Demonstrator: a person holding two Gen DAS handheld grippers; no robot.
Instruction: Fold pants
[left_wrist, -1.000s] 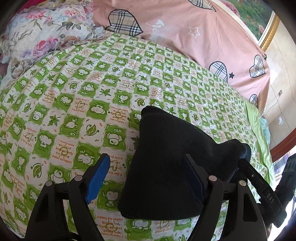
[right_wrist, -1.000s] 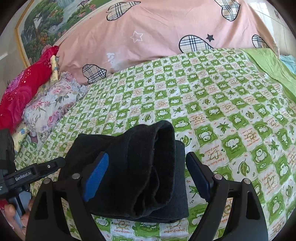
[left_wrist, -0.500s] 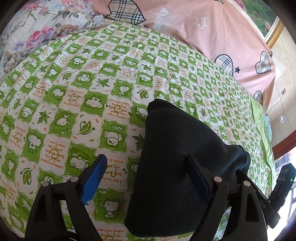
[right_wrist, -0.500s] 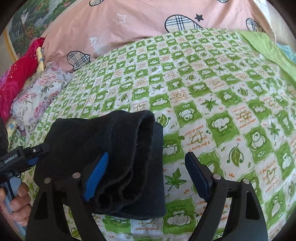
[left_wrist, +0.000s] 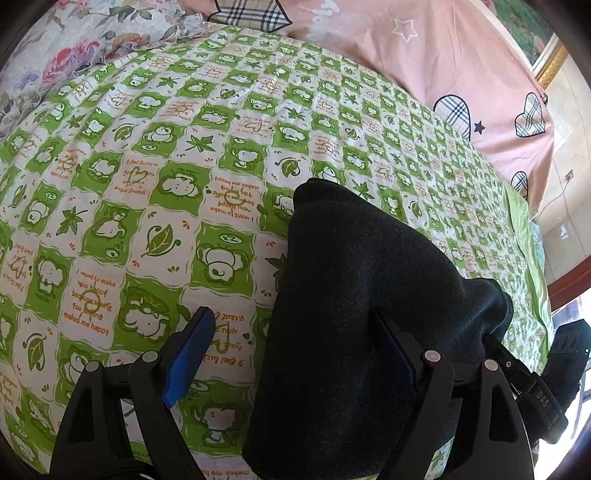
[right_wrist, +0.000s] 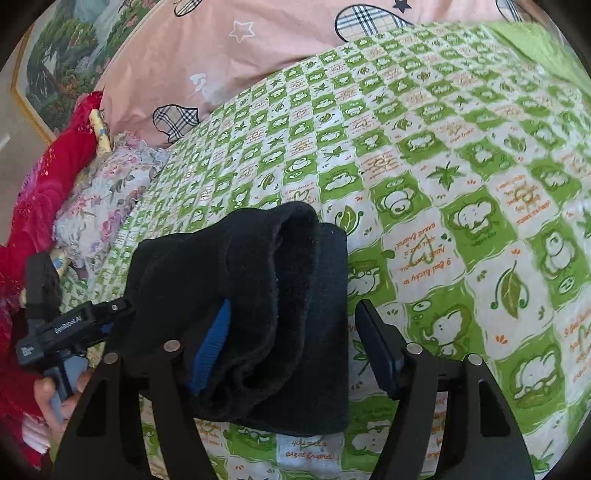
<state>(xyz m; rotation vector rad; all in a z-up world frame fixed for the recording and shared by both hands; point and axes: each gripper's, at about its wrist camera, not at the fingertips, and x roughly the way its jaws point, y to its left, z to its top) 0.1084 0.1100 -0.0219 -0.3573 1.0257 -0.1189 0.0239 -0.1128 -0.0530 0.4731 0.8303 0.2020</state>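
The black pants (left_wrist: 351, 314) lie folded into a thick bundle on the green-and-white checked bedspread (left_wrist: 147, 166). In the left wrist view my left gripper (left_wrist: 295, 358) is open, its right finger on top of the bundle and its left finger over the spread. In the right wrist view the pants (right_wrist: 258, 295) show a rolled upper layer on a flat lower layer. My right gripper (right_wrist: 295, 347) is open, with its left blue pad (right_wrist: 210, 350) against the rolled edge. Nothing is held.
A pink quilt with plaid hearts (left_wrist: 424, 48) lies at the head of the bed. A floral pillow (right_wrist: 107, 199) and red fabric (right_wrist: 48, 177) lie on the left. The other gripper and the hand (right_wrist: 55, 339) show at the left edge.
Both grippers have come lower and closer to the bundle. The right gripper has shifted to the right, so the bundle now sits over its left finger.
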